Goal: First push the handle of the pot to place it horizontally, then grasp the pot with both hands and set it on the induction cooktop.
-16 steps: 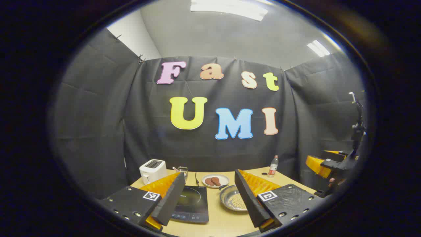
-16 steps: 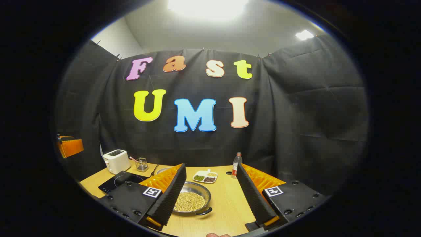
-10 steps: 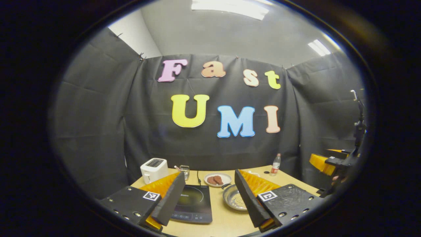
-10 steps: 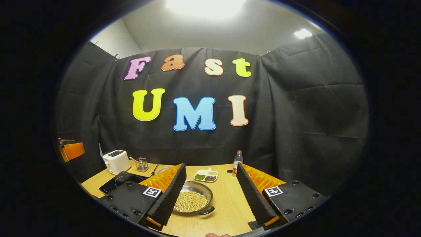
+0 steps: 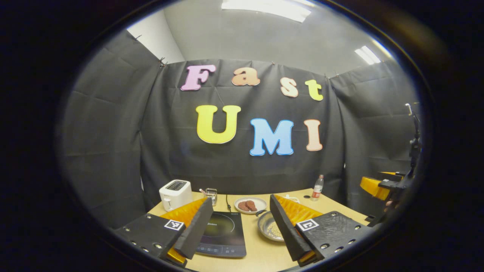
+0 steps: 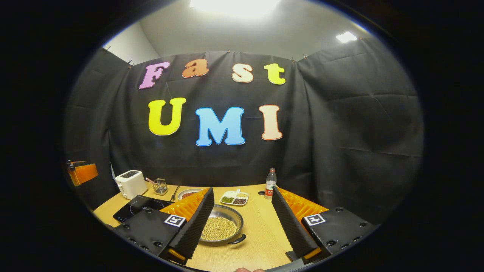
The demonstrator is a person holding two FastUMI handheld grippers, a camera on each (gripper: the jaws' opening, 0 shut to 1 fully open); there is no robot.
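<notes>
your desk (image 6: pixel 264 241) carries everything here, a pale wood top in front of the black cloth wall. on its left part lies the cooktop (image 5: pixel 223 234), flat and dark, with nothing on it. just to its right, apart from it, sits the pot (image 6: pixel 221 228) — a shallow metal pan with yellow beans inside; in the right gripper view one dark handle points toward you, in the left gripper view the other handle points toward the plate (image 5: pixel 250 204) behind it. at the back left stands the toaster (image 5: pixel 175 194), with a small wire basket (image 5: pixel 211 195) beside it. a sectioned dish (image 6: pixel 235 198) and a bottle (image 6: pixel 270 185) stand farther back.

your left claw (image 5: pixel 242 226) hangs above the desk, fingers wide apart, holding nothing. your right claw (image 6: pixel 242 226) is likewise spread wide and empty — the pot shows between its fingers, untouched.
</notes>
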